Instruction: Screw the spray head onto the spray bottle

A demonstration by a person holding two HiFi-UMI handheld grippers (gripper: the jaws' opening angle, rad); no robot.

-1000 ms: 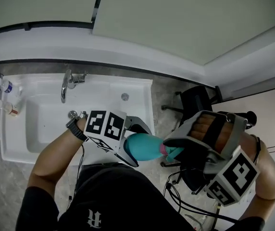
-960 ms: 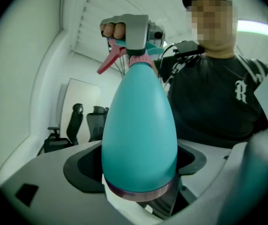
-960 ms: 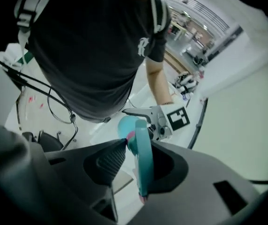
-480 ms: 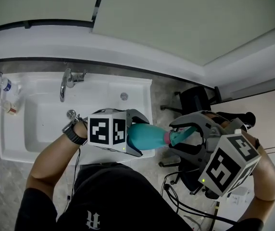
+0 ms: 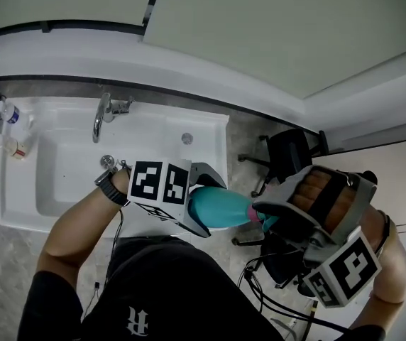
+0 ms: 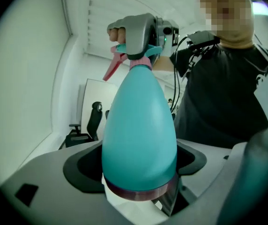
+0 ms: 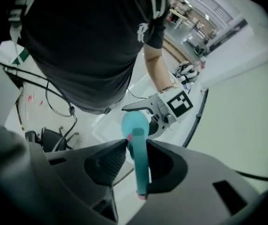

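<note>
Two grips: left gripper (image 5: 204,203), level, clamps spray bottle (image 5: 223,209); right gripper (image 5: 264,217), pointing down, just closed tighter on spray head (image 7: 138,159).

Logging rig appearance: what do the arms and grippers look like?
The left gripper and right gripper are grey, black pads, black-and-white marker cubes. Black short-sleeved shirt, dark watch on left wrist, black cables. Right jaws have just been closing on the spray head.

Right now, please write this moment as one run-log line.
left hand-held gripper: shut on spray bottle | right hand-held gripper: jaws just closed further on spray head
</note>
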